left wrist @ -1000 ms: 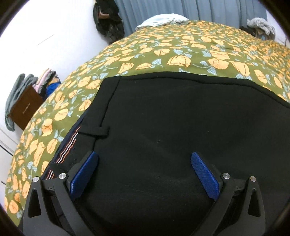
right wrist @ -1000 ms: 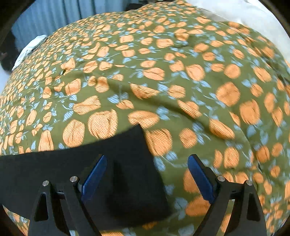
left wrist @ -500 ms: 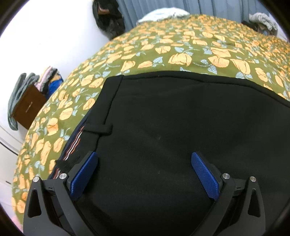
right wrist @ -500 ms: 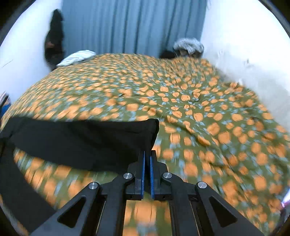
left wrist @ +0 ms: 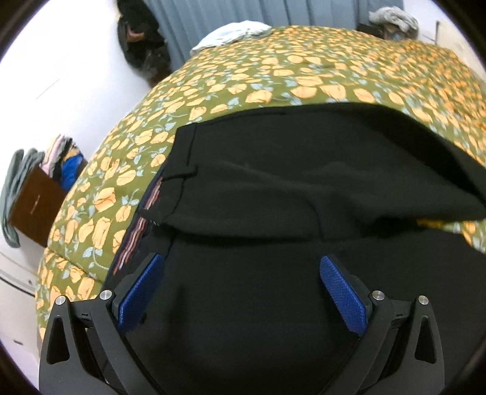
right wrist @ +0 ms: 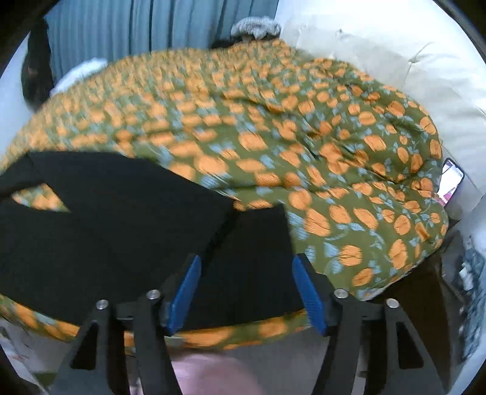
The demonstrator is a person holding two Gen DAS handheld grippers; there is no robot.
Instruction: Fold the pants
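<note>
Black pants lie on a bed with an olive, orange-flowered cover. The waistband with its striped lining is at the left. A folded-over layer of the pants crosses the middle of the left wrist view. My left gripper hovers open over the black cloth, gripping nothing. In the right wrist view the pants lie doubled near the bed's front edge. My right gripper is opening its jaws. The leg end lies between its fingers, and the pads do not press on it.
A wooden box stuffed with clothes stands by the wall at the left. A white cloth and a grey garment lie at the bed's far end. A lit phone rests at the bed's right edge beside cream cushions.
The right gripper shut on the leg end, carried it across the bed and now stands open over it. A fold of black cloth has come over the pants in the left wrist view.
</note>
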